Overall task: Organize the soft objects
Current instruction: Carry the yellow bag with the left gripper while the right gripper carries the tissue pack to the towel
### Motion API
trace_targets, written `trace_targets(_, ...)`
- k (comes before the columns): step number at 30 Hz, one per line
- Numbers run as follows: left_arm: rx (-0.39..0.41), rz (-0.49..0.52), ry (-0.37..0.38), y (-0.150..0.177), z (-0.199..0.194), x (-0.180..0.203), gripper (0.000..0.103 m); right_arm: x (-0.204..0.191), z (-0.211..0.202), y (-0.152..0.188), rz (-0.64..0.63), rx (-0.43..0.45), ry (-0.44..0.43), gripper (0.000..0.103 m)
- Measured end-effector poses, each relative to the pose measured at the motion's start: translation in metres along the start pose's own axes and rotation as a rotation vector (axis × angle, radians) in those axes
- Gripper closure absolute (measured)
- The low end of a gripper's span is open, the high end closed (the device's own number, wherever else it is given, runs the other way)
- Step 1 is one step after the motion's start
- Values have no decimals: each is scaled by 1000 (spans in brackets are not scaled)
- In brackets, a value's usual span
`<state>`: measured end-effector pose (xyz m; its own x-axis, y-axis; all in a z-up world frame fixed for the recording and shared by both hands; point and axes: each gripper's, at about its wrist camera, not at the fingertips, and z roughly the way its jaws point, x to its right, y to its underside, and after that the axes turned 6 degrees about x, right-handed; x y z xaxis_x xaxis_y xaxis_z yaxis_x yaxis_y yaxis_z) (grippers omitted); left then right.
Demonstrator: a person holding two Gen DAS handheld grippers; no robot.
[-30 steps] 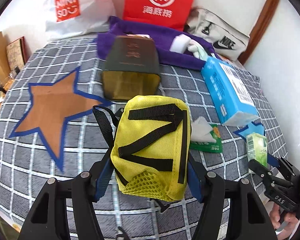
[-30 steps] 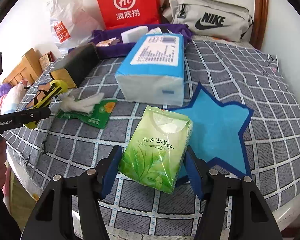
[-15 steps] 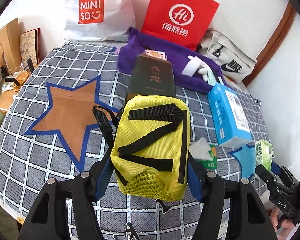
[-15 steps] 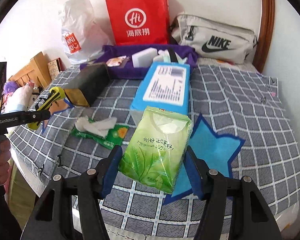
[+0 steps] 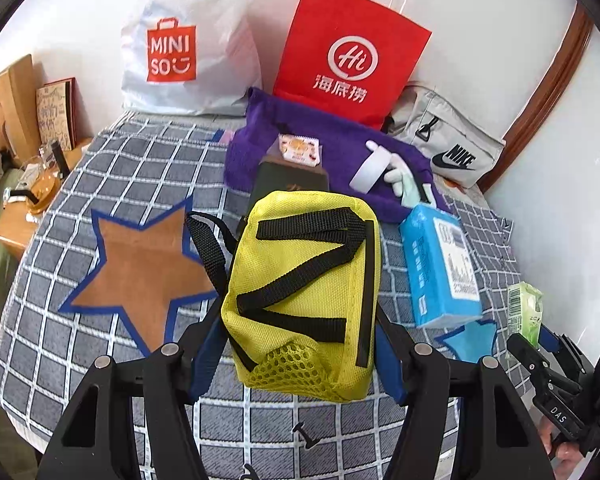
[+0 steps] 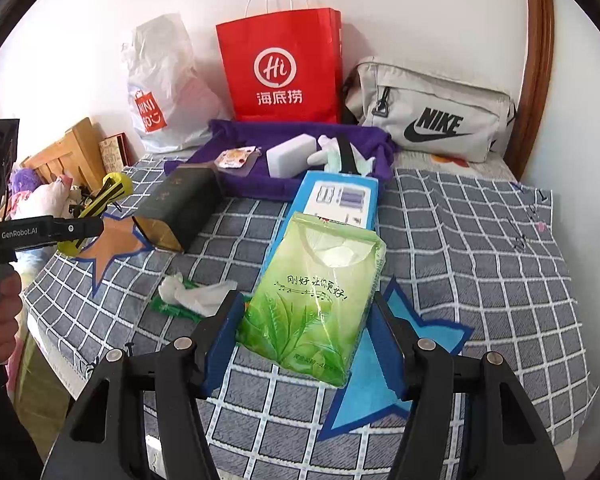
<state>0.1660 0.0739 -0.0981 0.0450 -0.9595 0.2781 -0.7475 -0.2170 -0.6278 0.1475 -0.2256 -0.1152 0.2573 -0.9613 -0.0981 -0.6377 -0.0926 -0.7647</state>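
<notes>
Transport step: left hand-held gripper (image 5: 300, 344) clamps the yellow pouch (image 5: 304, 292) and right hand-held gripper (image 6: 306, 344) the green tissue pack (image 6: 314, 300), both held above the bed (image 6: 480, 240); next, probably placement in the purple tray (image 6: 283, 184).

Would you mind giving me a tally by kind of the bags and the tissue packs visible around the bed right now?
Shopping bags: 2, the red paper bag and the white plastic bag.
Fabric bags: 2, the grey Nike bag and the yellow bag in the left gripper.
Tissue packs: 2, the blue pack and the green pack in the right gripper.
Total: 6.
</notes>
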Motion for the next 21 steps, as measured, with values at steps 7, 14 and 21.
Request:
trace_targets(7, 26, 1, 15, -24, -2, 5, 40, 3, 1, -23, -9, 29, 9, 41)
trace_targets(14, 41, 1, 20, -51, 4, 8, 40, 5, 10, -50, -14, 53, 15, 41)
trace_targets(21, 49, 4, 43, -76, 16, 16, 40, 8, 17, -78, -24, 87, 8, 41)
